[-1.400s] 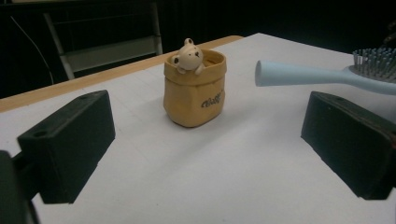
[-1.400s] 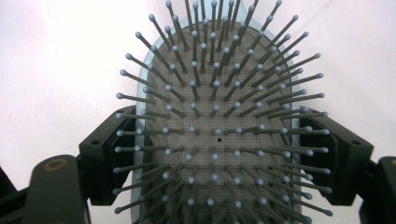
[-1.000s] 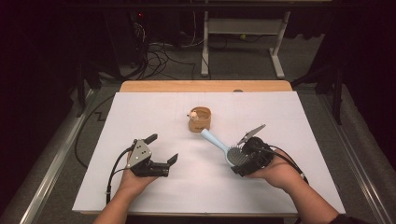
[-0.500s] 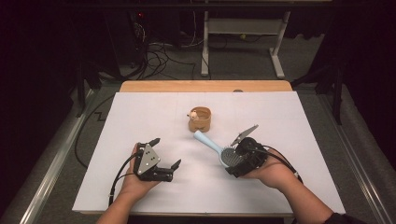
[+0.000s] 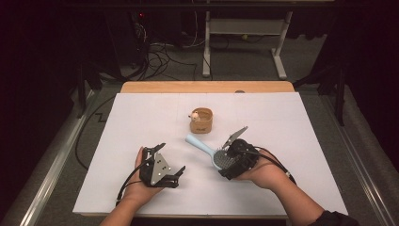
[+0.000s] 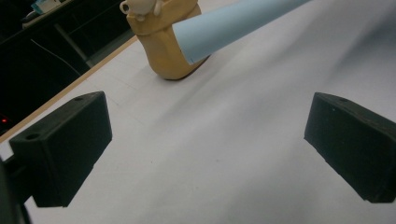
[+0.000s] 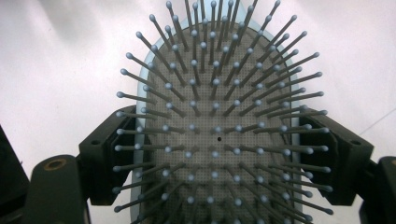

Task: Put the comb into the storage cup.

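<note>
A light blue hairbrush (image 5: 210, 151) is held by its bristled head (image 7: 217, 126) in my right gripper (image 5: 226, 162), jaws shut on the head's two sides. Its handle (image 5: 197, 144) points up-left toward a small tan holder (image 5: 202, 120) with a pale figure on its rim. My left gripper (image 5: 178, 175) rests low on the white table cover (image 5: 141, 113) at the near left, jaws wide open and nothing between them. In the left gripper view the brush handle (image 6: 238, 23) crosses in front of the tan holder (image 6: 161, 44), well beyond the black pads (image 6: 65, 144).
The white cover leaves a strip of wooden table top (image 5: 207, 87) bare at the far edge. Beyond the table are cables (image 5: 160, 52) on the floor and the legs of a white stand (image 5: 244, 42). Metal rails (image 5: 56, 160) run along both sides.
My right hand has carried the brush leftward and nearer, toward the table's middle. The left gripper has shifted right and sunk slightly, turning its grey plate upward.
</note>
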Demonstrator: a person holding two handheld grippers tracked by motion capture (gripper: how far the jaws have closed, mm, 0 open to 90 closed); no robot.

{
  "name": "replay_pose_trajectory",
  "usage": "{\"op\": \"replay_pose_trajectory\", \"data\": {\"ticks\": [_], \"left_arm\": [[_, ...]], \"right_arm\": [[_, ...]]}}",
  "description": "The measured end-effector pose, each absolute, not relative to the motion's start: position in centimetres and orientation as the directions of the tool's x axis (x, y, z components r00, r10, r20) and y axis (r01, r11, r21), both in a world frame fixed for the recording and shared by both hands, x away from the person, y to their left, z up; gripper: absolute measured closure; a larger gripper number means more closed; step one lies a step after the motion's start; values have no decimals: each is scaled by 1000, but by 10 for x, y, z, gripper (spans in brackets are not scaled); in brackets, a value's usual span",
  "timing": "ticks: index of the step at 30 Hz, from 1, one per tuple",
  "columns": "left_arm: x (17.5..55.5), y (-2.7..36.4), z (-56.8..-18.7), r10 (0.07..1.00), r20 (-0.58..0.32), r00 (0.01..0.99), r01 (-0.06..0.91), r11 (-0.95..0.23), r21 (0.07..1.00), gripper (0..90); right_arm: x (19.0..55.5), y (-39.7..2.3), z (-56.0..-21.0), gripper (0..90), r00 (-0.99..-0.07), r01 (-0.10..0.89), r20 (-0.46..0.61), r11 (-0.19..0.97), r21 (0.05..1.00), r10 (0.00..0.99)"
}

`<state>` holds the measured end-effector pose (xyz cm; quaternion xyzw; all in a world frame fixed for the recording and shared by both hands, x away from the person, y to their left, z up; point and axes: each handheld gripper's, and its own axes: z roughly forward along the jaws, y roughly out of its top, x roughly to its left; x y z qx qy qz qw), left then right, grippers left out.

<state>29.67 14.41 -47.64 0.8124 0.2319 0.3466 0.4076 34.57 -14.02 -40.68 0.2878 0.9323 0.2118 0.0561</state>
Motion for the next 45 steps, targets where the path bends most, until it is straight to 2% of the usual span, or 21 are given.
{"op": "replay_pose_trajectory", "data": {"ticks": [15,30,45], "left_arm": [[290,132,-483,585,560,587,34,-708,705,31],[288,124,-485,539,629,561,0,-759,651,41],[288,121,-488,526,638,563,-6,-769,640,44]], "right_arm": [[346,-125,-408,209,-845,489,25,753,441,534],[347,-108,-409,209,-864,463,27,773,434,502],[348,-86,-415,209,-883,435,27,794,424,469]]}}
